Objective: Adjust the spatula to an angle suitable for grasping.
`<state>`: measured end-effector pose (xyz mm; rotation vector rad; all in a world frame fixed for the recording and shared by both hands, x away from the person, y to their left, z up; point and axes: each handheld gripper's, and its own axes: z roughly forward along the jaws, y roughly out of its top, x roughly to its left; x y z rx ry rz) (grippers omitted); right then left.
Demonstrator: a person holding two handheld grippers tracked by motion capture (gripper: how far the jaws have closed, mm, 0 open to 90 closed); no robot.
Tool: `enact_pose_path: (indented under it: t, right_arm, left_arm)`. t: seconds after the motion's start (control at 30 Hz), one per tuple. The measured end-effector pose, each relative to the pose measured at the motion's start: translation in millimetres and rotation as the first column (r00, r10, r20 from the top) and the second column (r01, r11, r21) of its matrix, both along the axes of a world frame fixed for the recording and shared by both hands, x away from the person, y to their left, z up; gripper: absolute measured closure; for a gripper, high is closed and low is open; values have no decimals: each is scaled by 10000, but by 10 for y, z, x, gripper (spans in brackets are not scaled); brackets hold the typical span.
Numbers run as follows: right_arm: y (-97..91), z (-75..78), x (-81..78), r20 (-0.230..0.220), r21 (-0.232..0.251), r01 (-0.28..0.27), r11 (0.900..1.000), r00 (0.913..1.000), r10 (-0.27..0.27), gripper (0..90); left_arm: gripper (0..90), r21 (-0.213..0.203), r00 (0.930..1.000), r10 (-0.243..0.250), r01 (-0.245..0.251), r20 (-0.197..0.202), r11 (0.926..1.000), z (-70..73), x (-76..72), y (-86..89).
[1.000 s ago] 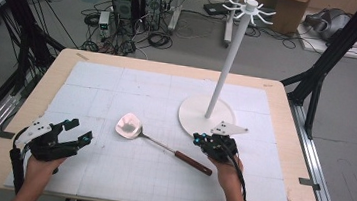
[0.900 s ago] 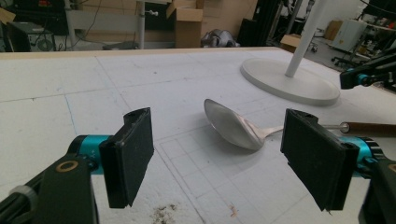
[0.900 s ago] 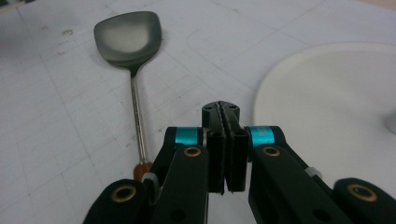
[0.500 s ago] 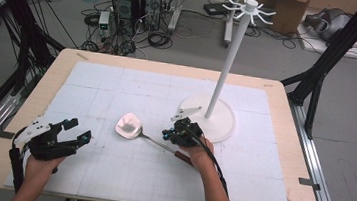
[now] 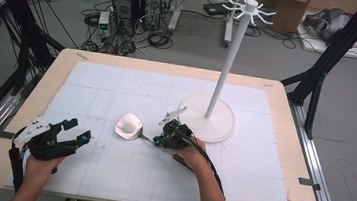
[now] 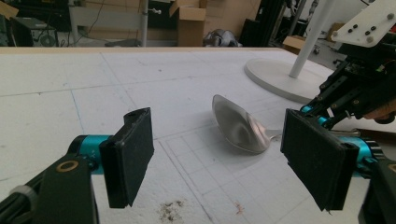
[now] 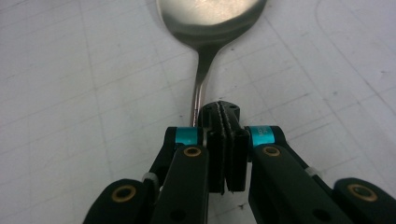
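Left gripper [image 5: 74, 129]: flat black padded jaws spread wide, empty, low over the white gridded foam board [image 5: 118, 84]. Centre: polished metal spoon [image 5: 129, 126] lying flat. Right gripper [image 5: 164, 137]: ribbed jaws pressed together beside the spoon's thin neck; actual clamping undeterminable. Round-based white stand [image 5: 208, 117] beyond.

A wooden table [image 5: 282, 99] carries a white gridded mat [image 5: 117, 89], a spoon [image 5: 128, 125] and a white stand [image 5: 209, 119].

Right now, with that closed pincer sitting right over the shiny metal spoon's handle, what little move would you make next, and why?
Probably open the right gripper a little before lowering it: its jaws are pressed together with nothing between them, and the shiny metal spoon lies flat on the white foam board, its thin neck running just left of the tips. The open left gripper rests apart, so it isn't helping.
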<state>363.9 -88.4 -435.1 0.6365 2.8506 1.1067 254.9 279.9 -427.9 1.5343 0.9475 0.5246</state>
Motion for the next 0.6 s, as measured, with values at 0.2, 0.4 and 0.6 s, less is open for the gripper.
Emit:
enact_pose_path:
  t: [0.2,0.4,0.6]
  right_arm:
    - [45,6,-45,39,28,-528,9986,9986,528,897]
    - [44,33,-84,137,78,-508,9987,9986,507,877]
    - [-153,114,-171,351,548,-10,9985,9994,-9,873]
  left_arm:
    - [260,14,10000,4,-4,-28,10000,-1,-2,-3]
    - [261,16,10000,1,-1,-47,10000,-3,-4,-7]
    - [263,14,10000,37,-37,-51,10000,-5,-7,14]
